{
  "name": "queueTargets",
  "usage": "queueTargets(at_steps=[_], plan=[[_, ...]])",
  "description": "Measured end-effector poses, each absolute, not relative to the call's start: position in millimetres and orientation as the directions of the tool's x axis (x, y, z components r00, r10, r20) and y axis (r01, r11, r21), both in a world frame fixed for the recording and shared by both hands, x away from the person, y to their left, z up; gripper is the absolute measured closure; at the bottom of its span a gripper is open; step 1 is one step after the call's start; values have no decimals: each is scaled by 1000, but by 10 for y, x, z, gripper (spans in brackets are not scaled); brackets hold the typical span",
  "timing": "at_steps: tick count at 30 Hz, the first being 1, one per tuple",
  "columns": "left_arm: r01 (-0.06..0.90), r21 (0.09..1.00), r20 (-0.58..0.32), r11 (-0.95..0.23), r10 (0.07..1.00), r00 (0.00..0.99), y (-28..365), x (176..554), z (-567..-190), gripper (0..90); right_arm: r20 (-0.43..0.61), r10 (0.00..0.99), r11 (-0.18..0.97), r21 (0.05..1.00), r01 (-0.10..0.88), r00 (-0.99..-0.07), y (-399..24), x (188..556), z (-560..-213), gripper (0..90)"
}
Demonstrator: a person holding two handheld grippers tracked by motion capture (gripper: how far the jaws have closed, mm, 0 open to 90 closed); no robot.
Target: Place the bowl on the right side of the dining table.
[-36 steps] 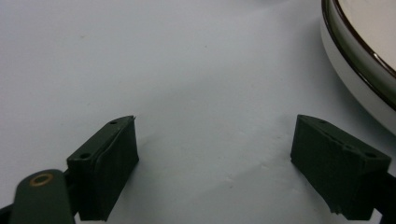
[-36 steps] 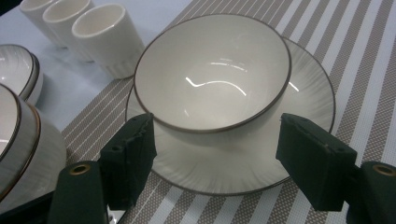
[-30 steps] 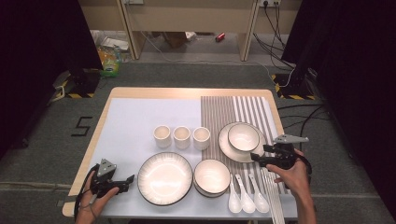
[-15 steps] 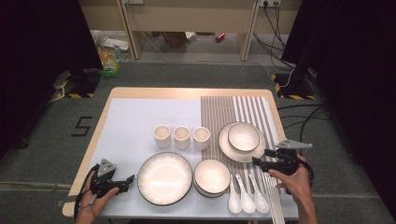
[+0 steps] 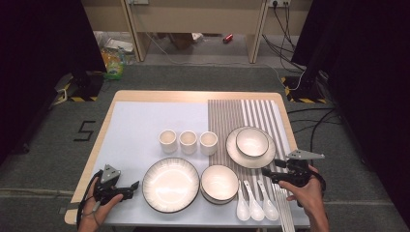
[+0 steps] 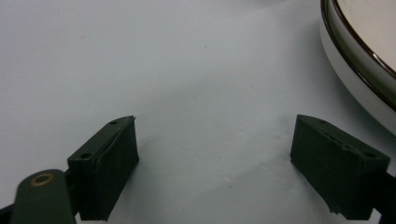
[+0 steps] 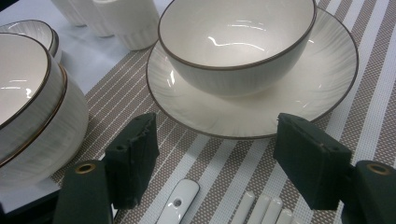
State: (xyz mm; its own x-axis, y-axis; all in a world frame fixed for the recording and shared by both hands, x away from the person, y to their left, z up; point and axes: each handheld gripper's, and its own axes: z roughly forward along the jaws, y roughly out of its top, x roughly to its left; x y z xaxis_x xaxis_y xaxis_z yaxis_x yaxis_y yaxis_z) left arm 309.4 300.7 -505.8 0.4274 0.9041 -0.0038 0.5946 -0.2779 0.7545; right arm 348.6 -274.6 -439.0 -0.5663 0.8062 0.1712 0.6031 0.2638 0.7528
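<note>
**Spoons just below your right jaws: line up before you close**

Spoons (image 5: 255,203) lie in a row of three on the striped mat (image 5: 241,113), just in front of the saucer (image 5: 251,155) that carries the small bowl (image 5: 252,142). Take that saucer as your landmark for everything that follows. Your right gripper (image 5: 265,172) hovers just in front of the saucer's near rim, jaws wide apart with nothing between them, and in the right gripper view a spoon handle (image 7: 179,201) shows low between the jaws.

The likely step is picking up one spoon. Tip the gripper down towards the handles rather than forward at the saucer, or the far jaw may knock its rim. Choose one handle, probably the one nearest the stacked bowls (image 5: 219,182) to the left of the saucer, and set the jaws across its width, not along it. The handles lie close together, so come down straight and keep the second handle outside the jaws. Close slowly; glazed ware is slippery and may well skid on the mat.

Your left gripper (image 5: 135,185) rests well to the left of the saucer, beside the large plate (image 5: 170,185), jaws open and empty. Leave it there, clear of the plate's rim.
</note>
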Motion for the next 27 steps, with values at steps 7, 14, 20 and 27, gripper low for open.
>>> queueTargets(at_steps=[7, 14, 20, 27], plan=[[596, 754, -5, -278, 904, 428, 3008, 3094, -5057, 140, 175, 806, 273, 739, 616, -566, -2740, 3436, -4448, 315], [595, 755, -7, -275, 904, 427, 3007, 3095, -5059, 139, 170, 797, 285, 740, 609, -580, -2749, 3355, -4455, 321], [595, 755, -6, -276, 904, 427, 3007, 3094, -5058, 139, 175, 782, 306, 729, 612, -599, -2707, 3279, -4511, 328], [595, 755, -6, -276, 904, 427, 3007, 3095, -5059, 139, 171, 775, 319, 724, 611, -608, -2693, 3224, -4529, 331]])
